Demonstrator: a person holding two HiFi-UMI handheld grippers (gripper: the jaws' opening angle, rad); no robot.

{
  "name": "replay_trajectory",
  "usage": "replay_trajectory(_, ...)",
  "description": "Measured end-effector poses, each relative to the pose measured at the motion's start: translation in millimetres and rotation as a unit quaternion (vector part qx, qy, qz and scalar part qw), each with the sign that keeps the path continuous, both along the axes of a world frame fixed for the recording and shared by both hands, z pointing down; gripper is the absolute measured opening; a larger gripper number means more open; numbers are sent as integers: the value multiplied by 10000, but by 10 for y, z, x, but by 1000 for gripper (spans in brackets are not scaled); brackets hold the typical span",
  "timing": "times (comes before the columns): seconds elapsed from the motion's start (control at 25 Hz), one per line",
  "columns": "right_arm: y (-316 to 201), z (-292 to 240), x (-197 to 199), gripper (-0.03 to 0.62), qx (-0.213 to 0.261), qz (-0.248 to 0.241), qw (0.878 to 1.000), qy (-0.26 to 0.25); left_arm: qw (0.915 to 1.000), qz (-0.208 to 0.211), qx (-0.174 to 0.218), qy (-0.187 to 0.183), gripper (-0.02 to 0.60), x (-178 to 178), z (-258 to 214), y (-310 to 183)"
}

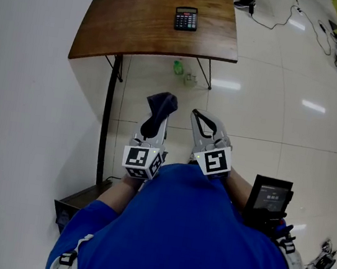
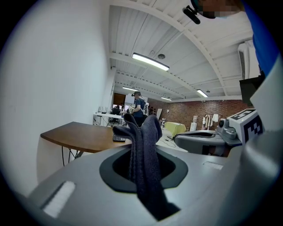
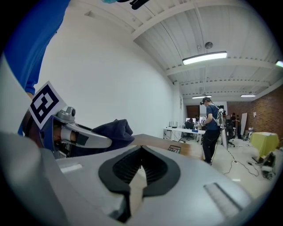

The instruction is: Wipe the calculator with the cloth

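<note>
Left gripper (image 2: 142,173): jaws clamped on the cloth (image 1: 163,103). It's a dark blue-grey knit. It runs up through the jaw slot and bunches in a loose fold above the tips.

Right gripper (image 3: 140,152): jaws closed tip to tip, nothing between them. Only a thin pale slit shows below the tips.

Positions relative to the table (image 1: 141,20):
- The calculator (image 1: 186,18) lies flat on the wooden top, right of centre and toward the far edge. It's black with its keypad face up, and nothing is touching it.
- Both grippers are off the table, on its near side over the tiled floor, well apart from the calculator. They sit side by side close to the person's blue shirt (image 1: 184,239), with the marker cubes facing the head camera. The cloth is well short of the table's near edge.
- From the left gripper view the tabletop is ahead and slightly left, with the calculator just visible behind the cloth fold.
- A green bottle (image 1: 178,67) stands on the floor under the table, near the right-hand legs.
- A black box (image 1: 77,202) sits on the floor at the foot of the table's long black leg, near-left side.
- Another person (image 3: 210,123) stands well beyond the table's far side, in front of some desks.

A black screen unit (image 1: 270,199) is at the person's right hip, on the near side well away from the table.
</note>
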State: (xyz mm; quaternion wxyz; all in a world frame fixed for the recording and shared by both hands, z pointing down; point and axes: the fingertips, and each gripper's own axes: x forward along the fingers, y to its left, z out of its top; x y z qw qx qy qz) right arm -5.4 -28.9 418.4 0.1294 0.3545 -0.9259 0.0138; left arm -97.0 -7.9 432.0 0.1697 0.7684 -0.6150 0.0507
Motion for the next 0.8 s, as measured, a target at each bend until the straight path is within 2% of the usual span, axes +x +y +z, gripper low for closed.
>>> replay_trajectory(0.4,88,2,-76,3,-85,-141,9999,-37,9997,-239,-23,-51,66,-147,-85,69)
replay_trajectory(0.8,-6,-70,-115,3,-38,-85,9999,-38,9998,-186,50,-56,64,-197,-156,-35)
